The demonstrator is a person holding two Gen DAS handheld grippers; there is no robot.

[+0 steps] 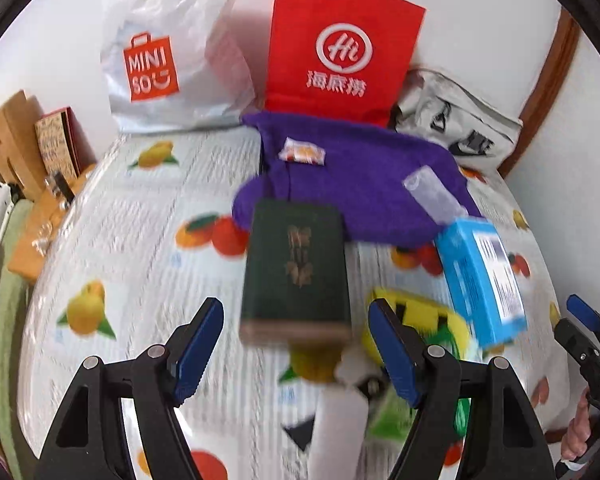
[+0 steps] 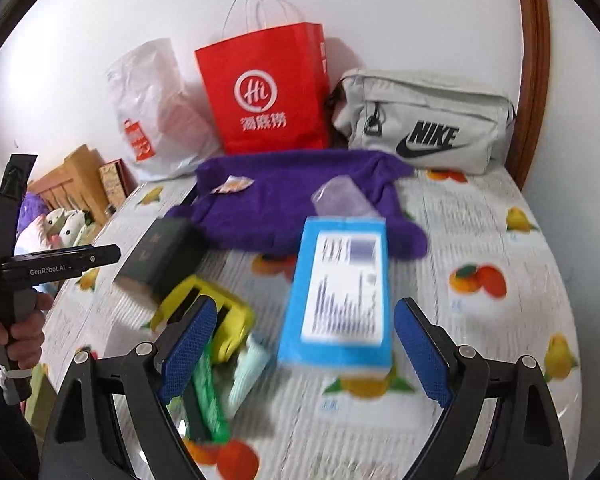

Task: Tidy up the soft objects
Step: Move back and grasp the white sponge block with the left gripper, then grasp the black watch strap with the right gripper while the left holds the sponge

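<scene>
A table [image 1: 148, 208] covered with a fruit-printed cloth was seen to carry everything, with a white Miniso bag [image 1: 168, 52], a red paper bag [image 1: 340, 44] and a grey Nike pouch [image 2: 428, 120] stood along the wall behind it. The purple knitted garment [image 1: 360, 184], taken to be the soft object to be organized, was spread at the back of the table, just in front of the red paper bag. It was judged to be light, limp and easily bunched, so that a pinch at a free edge or a gathered fold would be needed; a grip in the middle would likely lift only one layer. A small printed packet [image 1: 302, 152] and a clear plastic tube [image 1: 432, 196] were lying on it and would be tipped off or dragged along. In front of it, a dark green box [image 1: 296, 268] and a blue carton [image 2: 340, 292] were standing in the line of approach, with a yellow object [image 2: 208, 312] and green wrappers [image 2: 208, 396] nearer still. Both views were blurred. The left gripper [image 1: 296, 348] was held with its jaws wide apart and empty, the dark green box beyond them; the right gripper [image 2: 300, 356] was likewise spread and empty, the blue carton lying beyond its fingers
</scene>
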